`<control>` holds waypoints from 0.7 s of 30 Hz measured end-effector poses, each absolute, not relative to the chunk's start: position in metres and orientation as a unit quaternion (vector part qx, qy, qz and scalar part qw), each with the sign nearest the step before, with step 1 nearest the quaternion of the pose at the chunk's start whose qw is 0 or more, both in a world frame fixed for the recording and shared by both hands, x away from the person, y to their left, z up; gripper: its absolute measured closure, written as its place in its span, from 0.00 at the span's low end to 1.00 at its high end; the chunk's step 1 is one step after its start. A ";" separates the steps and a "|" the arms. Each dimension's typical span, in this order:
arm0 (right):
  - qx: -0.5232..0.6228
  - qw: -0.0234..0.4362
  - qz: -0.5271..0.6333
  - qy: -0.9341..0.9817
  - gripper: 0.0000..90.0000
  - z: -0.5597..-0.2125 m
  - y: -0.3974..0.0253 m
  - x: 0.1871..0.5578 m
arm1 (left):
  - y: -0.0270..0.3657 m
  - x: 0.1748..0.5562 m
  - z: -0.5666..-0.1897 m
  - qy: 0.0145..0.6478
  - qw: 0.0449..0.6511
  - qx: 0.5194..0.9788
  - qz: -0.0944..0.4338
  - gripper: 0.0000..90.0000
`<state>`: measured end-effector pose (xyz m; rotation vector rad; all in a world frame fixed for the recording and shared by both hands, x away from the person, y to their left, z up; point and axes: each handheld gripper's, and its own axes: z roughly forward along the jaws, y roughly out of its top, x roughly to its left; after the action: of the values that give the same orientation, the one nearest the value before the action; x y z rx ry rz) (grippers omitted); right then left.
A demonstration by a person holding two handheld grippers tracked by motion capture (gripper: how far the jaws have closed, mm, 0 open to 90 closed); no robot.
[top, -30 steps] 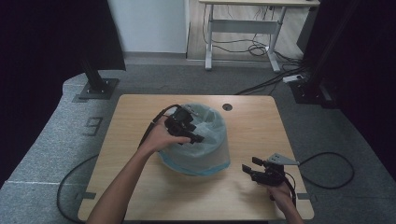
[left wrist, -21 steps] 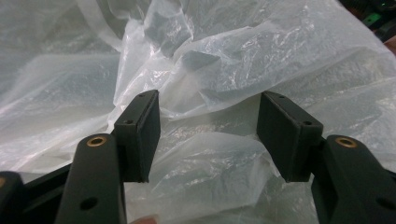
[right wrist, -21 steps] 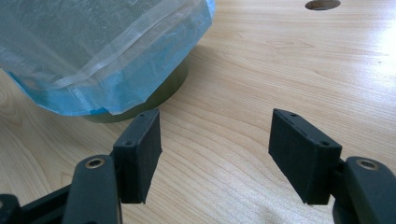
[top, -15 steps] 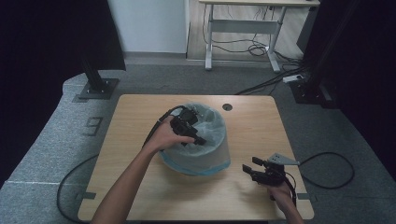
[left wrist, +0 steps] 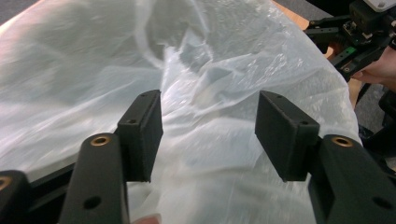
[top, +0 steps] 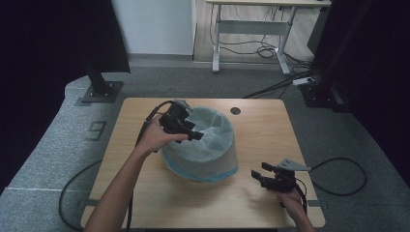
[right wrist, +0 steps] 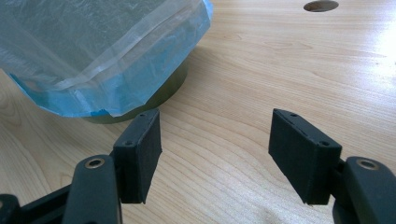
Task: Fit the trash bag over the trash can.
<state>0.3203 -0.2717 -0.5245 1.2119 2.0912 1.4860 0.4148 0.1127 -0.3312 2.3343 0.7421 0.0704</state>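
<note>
right gripper (top: 267, 175) near table (top: 261, 130) front edge, jaws wide, holding nothing, just above bare pale wood. left gripper (top: 192, 133) farther back over bin (top: 203, 154) rim, jaws wide, empty, thin crinkly translucent bag (left wrist: 224, 70) between them. bin mid-table, bag's blue hem folded outside.

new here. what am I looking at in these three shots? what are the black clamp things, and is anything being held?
No robot: a person holds a hand-held two-jaw gripper in each hand at a wooden table. The high view looks down from above the person's side. The other two come from cameras riding on each gripper, looking along its jaws.

On the table stands a bin lined with a pale blue plastic bag, its edge folded down over the outside.

The left gripper is at the bin's rim, jaws open over the crumpled bag. The right gripper is low over bare wood beside the bin, jaws open. Neither holds anything.
</note>
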 end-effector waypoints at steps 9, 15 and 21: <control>0.420 0.158 0.515 0.731 0.40 -0.526 -0.270 0.320 | 0.107 0.414 -0.346 0.277 0.281 0.918 0.032 0.54; 0.419 0.163 0.515 0.730 0.40 -0.525 -0.271 0.319 | 0.094 0.419 -0.356 0.276 0.249 0.928 0.023 0.60; 0.418 0.162 0.515 0.731 0.40 -0.524 -0.272 0.319 | 0.084 0.420 -0.365 0.273 0.212 0.938 0.017 0.60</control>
<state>0.3192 -0.2721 -0.5245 1.1925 2.0846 1.4697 0.4201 0.0840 -0.3649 2.6063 0.7578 0.0482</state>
